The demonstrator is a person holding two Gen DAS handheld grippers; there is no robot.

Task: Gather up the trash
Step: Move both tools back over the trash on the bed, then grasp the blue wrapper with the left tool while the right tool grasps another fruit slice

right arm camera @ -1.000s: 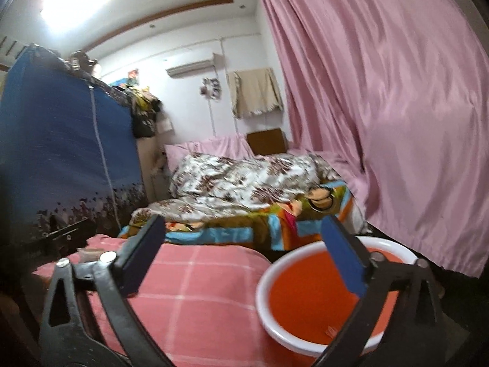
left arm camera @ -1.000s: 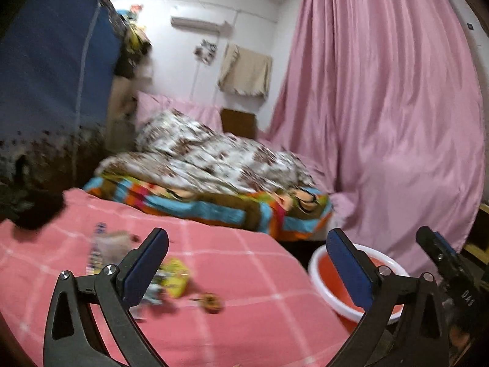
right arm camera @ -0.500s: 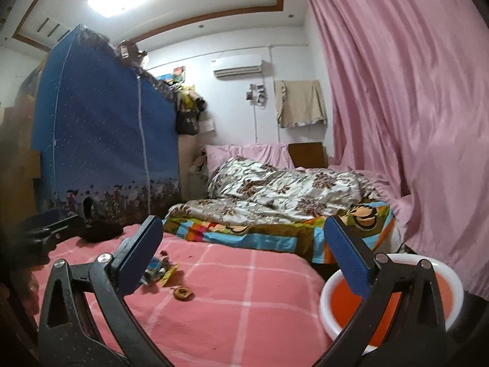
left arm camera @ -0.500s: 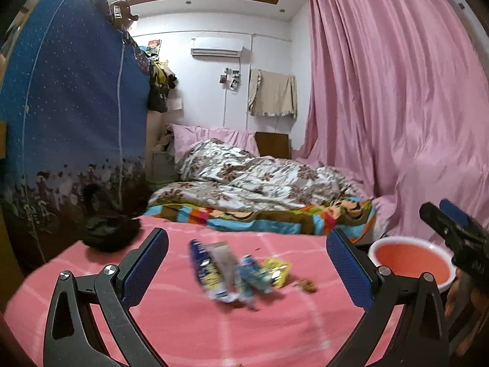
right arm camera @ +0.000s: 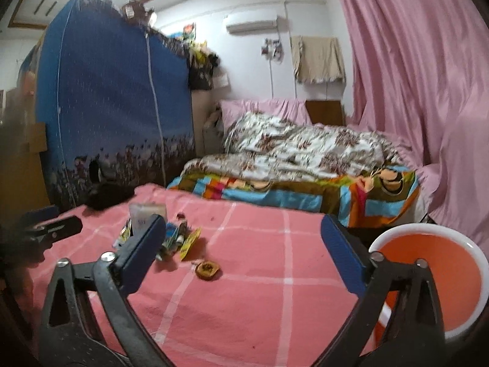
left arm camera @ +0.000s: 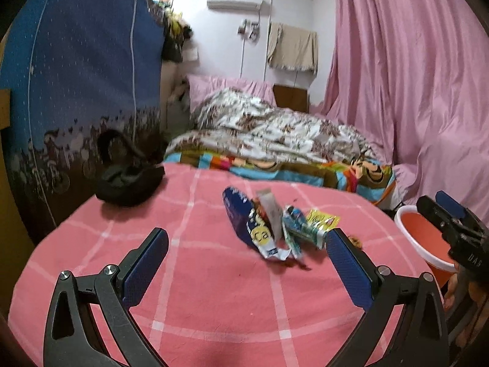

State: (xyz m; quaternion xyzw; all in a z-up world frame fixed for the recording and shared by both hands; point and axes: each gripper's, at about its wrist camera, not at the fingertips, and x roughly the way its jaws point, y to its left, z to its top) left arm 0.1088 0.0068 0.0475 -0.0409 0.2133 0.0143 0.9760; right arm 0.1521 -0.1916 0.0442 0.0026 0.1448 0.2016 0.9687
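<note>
Left and right wrist views, pink checked tabletop. I held both claws released and empty above the near part of the table [left arm camera: 214,299]: the left gripper [left arm camera: 246,263] and the right gripper [right arm camera: 243,253] each stood with jaws spread wide. The trash lay in one loose cluster of wrappers [left arm camera: 275,229] on the cloth: a dark blue packet [left arm camera: 241,220], a grey sachet, a crumpled blue-green wrapper [left arm camera: 298,229] and a yellow wrapper [left arm camera: 322,220], with a small round brown scrap [right arm camera: 207,269] apart toward the basin side. In the left view the cluster sat ahead of the open jaws, slightly toward the right finger; in the right view it lay well off to the left, half hidden by that claw's left finger. I judged the left gripper nearer. The blue packet's long axis ran diagonally, far-left to near-right. The orange basin [right arm camera: 452,263], white-rimmed, stood below the table's right edge, just beside the right gripper, and I took it for the receptacle. A black cap [left arm camera: 128,180] lay far left.
</note>
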